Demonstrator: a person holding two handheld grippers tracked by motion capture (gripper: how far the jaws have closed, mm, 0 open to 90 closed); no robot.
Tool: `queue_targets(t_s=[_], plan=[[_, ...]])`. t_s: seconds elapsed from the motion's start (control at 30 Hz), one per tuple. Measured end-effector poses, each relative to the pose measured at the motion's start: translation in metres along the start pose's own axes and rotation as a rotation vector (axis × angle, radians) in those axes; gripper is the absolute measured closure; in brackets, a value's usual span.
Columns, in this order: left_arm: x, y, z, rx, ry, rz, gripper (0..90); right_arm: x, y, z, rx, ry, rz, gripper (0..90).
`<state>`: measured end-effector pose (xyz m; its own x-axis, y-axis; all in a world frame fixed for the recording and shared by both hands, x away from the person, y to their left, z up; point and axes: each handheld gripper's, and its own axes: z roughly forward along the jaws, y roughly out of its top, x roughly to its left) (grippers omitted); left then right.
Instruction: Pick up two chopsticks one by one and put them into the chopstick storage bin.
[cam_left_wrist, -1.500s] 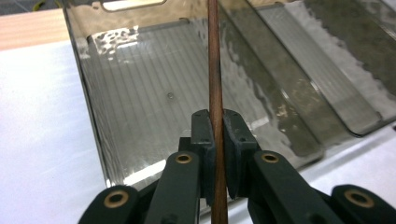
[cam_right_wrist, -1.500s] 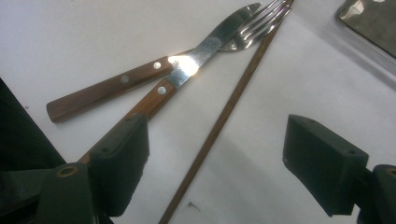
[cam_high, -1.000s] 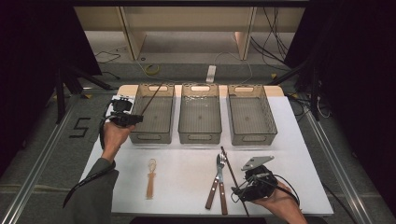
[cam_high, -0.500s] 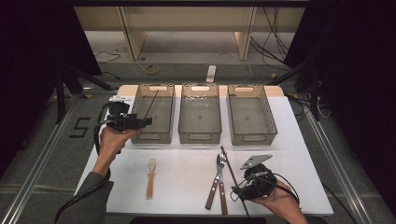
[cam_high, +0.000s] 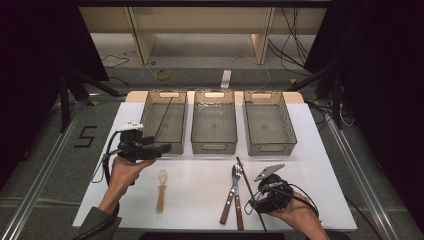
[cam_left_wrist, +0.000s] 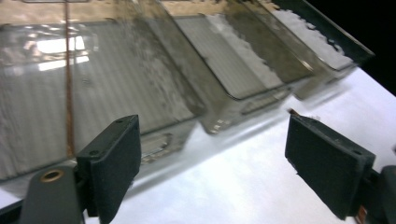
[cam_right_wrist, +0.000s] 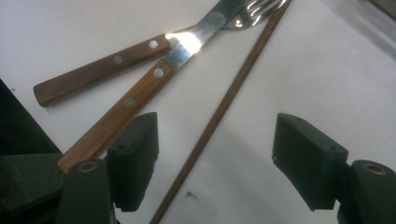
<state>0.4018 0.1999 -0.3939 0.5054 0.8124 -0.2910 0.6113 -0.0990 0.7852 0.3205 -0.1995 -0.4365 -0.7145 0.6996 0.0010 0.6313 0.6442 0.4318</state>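
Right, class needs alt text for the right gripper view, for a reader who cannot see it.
The right claw hangs open over a thin brown chopstick lying between its jaws on a white table. Beside it lie a wooden-handled fork and knife, crossed.

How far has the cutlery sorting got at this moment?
Done: one chopstick lies in the left bin; the left gripper, jaws just opened, is empty beside it. In hand: the right gripper, open, straddles the second chopstick. Left: knife, fork, wooden spoon on the table.
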Motion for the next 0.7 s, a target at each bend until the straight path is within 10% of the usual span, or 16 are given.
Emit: queue_targets(t_s=[0.7], plan=[[-0.033, -0.039, -0.003, -0.023, -0.054, 0.105, 15.8, -0.003, 0.024, 0.021, 0.166, -0.016, -0.037, 52.3]])
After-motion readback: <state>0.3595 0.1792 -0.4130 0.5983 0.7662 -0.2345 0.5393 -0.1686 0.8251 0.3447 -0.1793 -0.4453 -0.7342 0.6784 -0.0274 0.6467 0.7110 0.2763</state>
